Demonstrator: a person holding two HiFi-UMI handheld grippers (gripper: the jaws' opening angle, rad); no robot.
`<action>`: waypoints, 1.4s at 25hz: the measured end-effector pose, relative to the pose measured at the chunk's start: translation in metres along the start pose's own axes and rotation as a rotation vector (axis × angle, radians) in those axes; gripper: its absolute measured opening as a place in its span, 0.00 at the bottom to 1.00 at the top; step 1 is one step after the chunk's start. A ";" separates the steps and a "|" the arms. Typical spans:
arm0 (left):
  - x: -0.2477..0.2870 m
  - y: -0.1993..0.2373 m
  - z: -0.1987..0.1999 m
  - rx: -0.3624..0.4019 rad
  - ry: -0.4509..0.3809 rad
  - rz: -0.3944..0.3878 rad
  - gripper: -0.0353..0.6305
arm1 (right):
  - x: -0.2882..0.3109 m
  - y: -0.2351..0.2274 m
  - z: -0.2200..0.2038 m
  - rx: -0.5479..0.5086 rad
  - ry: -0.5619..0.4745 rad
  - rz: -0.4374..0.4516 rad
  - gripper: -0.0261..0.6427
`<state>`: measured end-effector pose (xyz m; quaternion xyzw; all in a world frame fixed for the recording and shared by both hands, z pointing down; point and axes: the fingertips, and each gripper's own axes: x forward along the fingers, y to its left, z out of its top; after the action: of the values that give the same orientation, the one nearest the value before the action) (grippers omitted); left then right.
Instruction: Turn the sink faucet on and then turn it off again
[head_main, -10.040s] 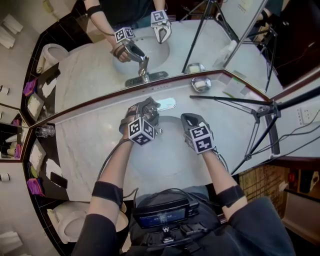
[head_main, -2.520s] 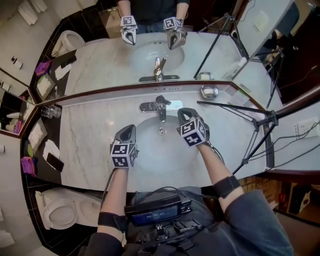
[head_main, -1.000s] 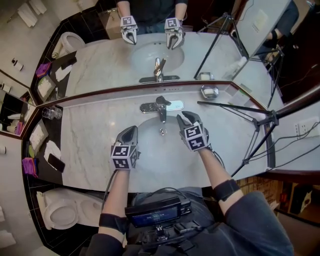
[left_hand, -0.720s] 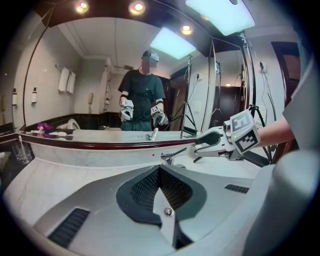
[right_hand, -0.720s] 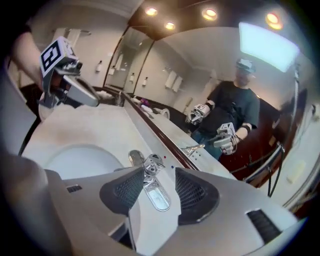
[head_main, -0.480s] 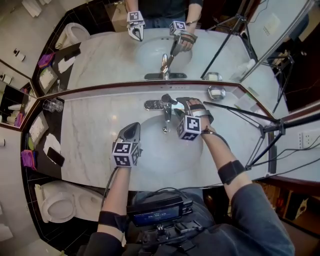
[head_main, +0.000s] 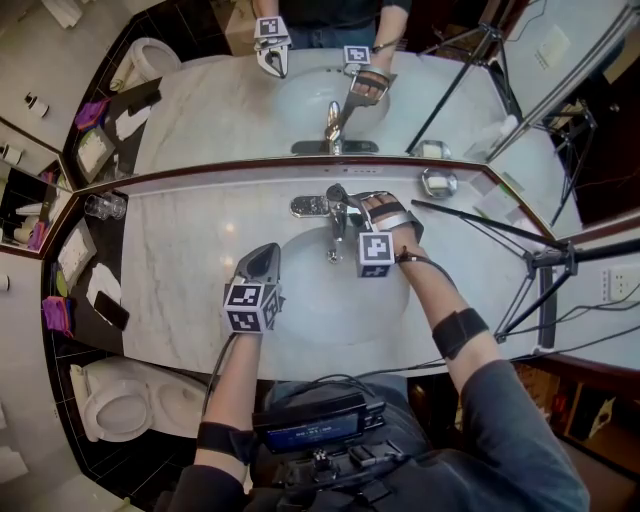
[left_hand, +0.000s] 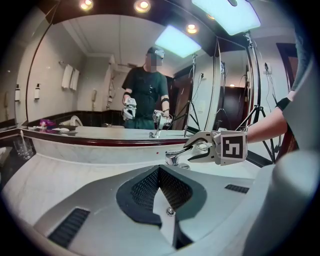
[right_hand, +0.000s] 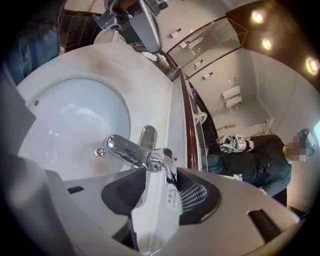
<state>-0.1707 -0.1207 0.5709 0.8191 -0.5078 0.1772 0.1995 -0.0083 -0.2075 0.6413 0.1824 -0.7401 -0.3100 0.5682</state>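
A chrome faucet (head_main: 333, 218) stands at the back of the white sink (head_main: 300, 310). My right gripper (head_main: 347, 205) has rolled onto its side at the faucet's top. In the right gripper view the lever handle (right_hand: 168, 171) lies between the jaws of my right gripper (right_hand: 160, 176). The jaws have just been closing and still show a gap on one side. The spout (right_hand: 122, 147) points out over the basin (right_hand: 65, 120); I see no water running. My left gripper (head_main: 264, 258) hovers shut over the sink's left rim, holding nothing. In its own view my left gripper (left_hand: 159, 172) faces the faucet (left_hand: 175, 157).
A mirror (head_main: 200, 100) backs the marble counter (head_main: 190, 270). A glass (head_main: 97, 206) stands at the far left, a phone (head_main: 110, 312) on the dark shelf. A metal dish (head_main: 438, 183) and tripod legs (head_main: 520, 270) are at the right. A toilet (head_main: 110, 410) is below left.
My right gripper has moved from over the sink's right side up to the faucet handle and rolled onto its side. The left gripper has stayed where it was.
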 end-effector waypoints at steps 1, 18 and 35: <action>0.000 0.001 -0.001 0.000 0.001 0.001 0.05 | 0.001 0.000 -0.001 -0.010 0.007 -0.009 0.33; 0.008 -0.009 -0.002 -0.012 0.002 -0.022 0.05 | 0.005 0.017 -0.014 -0.043 0.096 -0.031 0.34; 0.012 -0.014 -0.004 -0.009 0.012 -0.028 0.05 | 0.008 0.038 -0.019 -0.015 0.090 0.018 0.34</action>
<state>-0.1536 -0.1224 0.5786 0.8241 -0.4961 0.1768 0.2087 0.0103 -0.1886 0.6757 0.1852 -0.7132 -0.3019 0.6049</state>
